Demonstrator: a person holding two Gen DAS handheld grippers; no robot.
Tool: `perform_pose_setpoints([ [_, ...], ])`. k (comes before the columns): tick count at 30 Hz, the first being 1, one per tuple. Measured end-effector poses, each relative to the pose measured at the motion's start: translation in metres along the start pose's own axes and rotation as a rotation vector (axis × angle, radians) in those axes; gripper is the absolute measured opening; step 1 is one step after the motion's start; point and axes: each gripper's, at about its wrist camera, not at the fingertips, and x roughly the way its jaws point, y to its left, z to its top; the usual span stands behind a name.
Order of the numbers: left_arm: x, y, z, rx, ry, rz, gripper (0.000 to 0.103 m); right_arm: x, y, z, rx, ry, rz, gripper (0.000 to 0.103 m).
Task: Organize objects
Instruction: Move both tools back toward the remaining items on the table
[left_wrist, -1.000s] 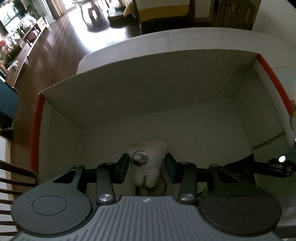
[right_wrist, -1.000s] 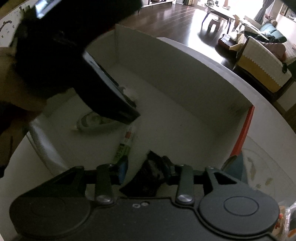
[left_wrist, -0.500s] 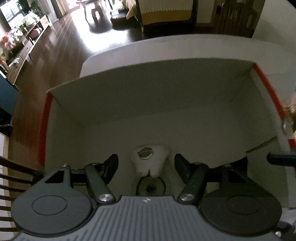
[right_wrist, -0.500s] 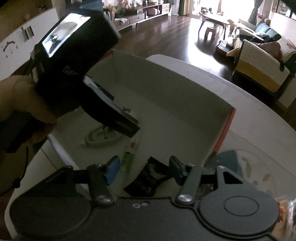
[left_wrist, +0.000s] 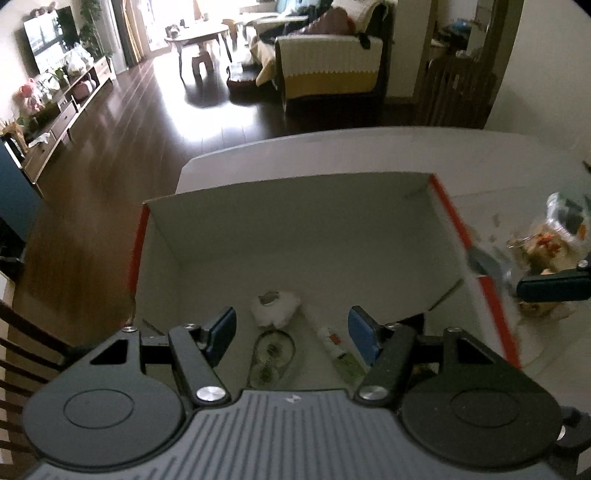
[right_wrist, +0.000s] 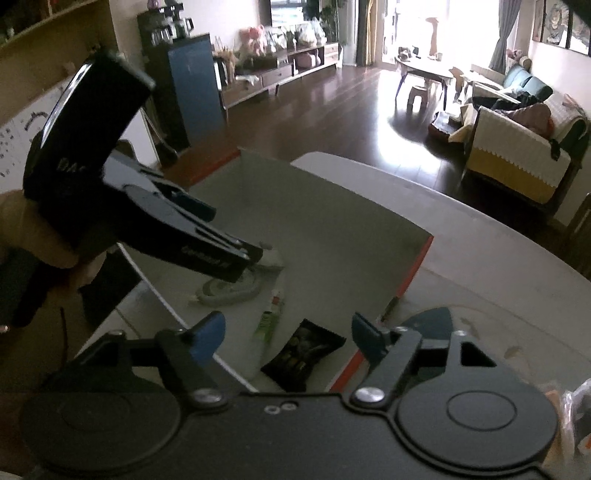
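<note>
Presently the left tool (left_wrist: 291, 332) hangs above the near end of the box (left_wrist: 295, 221) with its blue pads spread wide and nothing between them. Directly beneath it, on the box floor, lies an oval clear-topped item (left_wrist: 272, 356), with a white fluffy object (left_wrist: 275, 303) touching its far end and a slim green-and-white tube (left_wrist: 338, 352) just to the right. The right tool (right_wrist: 286, 330) is likewise spread apart and empty, held over the box's near right corner. Below it a dark foil packet (right_wrist: 303, 354) lies flat on the floor, the tube (right_wrist: 269, 319) just to its left. In the right wrist view a hand (right_wrist: 40, 236) grips the left tool (right_wrist: 255, 258), whose tip sits over the oval item (right_wrist: 229, 290). The box has red edge strips and stands on a white bench (left_wrist: 498, 162). Right of the box, on the bench, rests a blurred clear bag of mixed contents (left_wrist: 550, 236). Beyond lies dark wooden floor (left_wrist: 147, 110).
</note>
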Motion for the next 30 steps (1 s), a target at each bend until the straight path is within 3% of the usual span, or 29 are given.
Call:
perform_pose_setpoints([
  [5, -0.024, -0.019, -0.004, -0.014, -0.039, 0.002, 0.066, -0.021, -0.002, -0.015, 0.004, -0.023, 0.023, 0.087],
  [7, -0.033, -0.021, -0.011, -0.022, -0.048, -0.005, 0.074, -0.030, -0.004, -0.021, 0.009, -0.035, 0.041, 0.089],
  [10, -0.043, -0.033, -0.020, -0.024, -0.068, -0.012, 0.074, -0.044, -0.007, -0.032, 0.013, -0.058, 0.051, 0.101],
  [21, -0.067, -0.094, -0.039, -0.080, -0.125, -0.057, 0.082, -0.091, -0.037, -0.082, 0.013, -0.136, 0.010, 0.102],
  [26, -0.066, -0.133, -0.047, -0.082, -0.137, -0.072, 0.084, -0.102, -0.065, -0.105, 0.070, -0.155, -0.040, 0.102],
  [30, -0.061, -0.163, -0.052, -0.075, -0.138, -0.075, 0.091, -0.107, -0.093, -0.125, 0.124, -0.167, -0.079, 0.102],
])
